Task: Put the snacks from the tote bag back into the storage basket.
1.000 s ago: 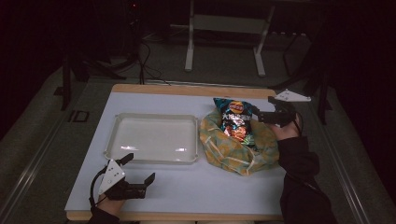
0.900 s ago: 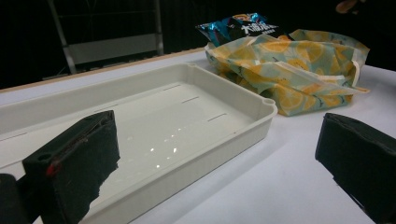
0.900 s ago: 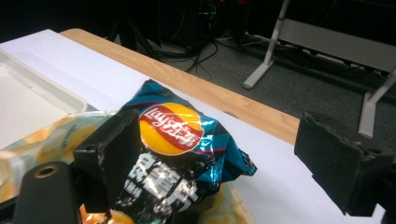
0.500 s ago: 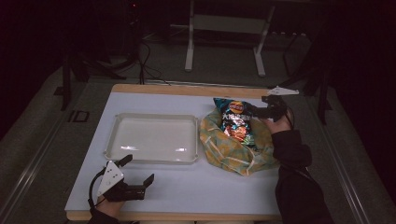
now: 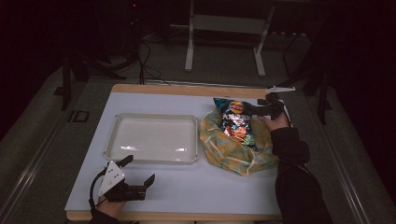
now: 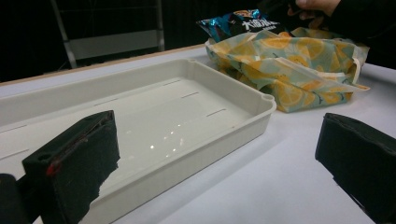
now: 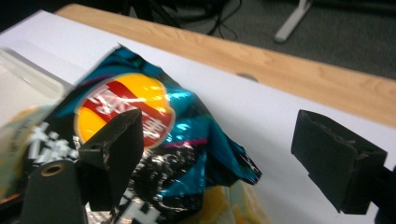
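Observation:
A shiny teal chip bag [image 5: 235, 122] sticks out of a yellow lemon-print cloth bag [image 5: 233, 151] at the table's right. My right gripper [image 5: 251, 109] is open at the chip bag's far top edge. In the right gripper view the chip bag [image 7: 154, 116] has its top corner between the spread jaws of the right gripper [image 7: 219, 158], the left jaw lying over the logo. My left gripper [image 5: 138, 170] is open near the front edge, holding nothing. An empty white tray [image 5: 154, 137] lies just beyond it. In the left gripper view the left gripper [image 6: 219, 154] faces the tray [image 6: 187, 107].
The white table top [image 5: 210, 196] has a wooden far edge [image 5: 187, 89]. The cloth bag [image 6: 289, 60] lies right beside the tray's right rim. Beyond the table stand a metal frame [image 5: 224, 28] and floor cables.
My right gripper has moved from the cloth bag's right side up and inward to the chip bag's top corner. The left gripper has stayed in place, open.

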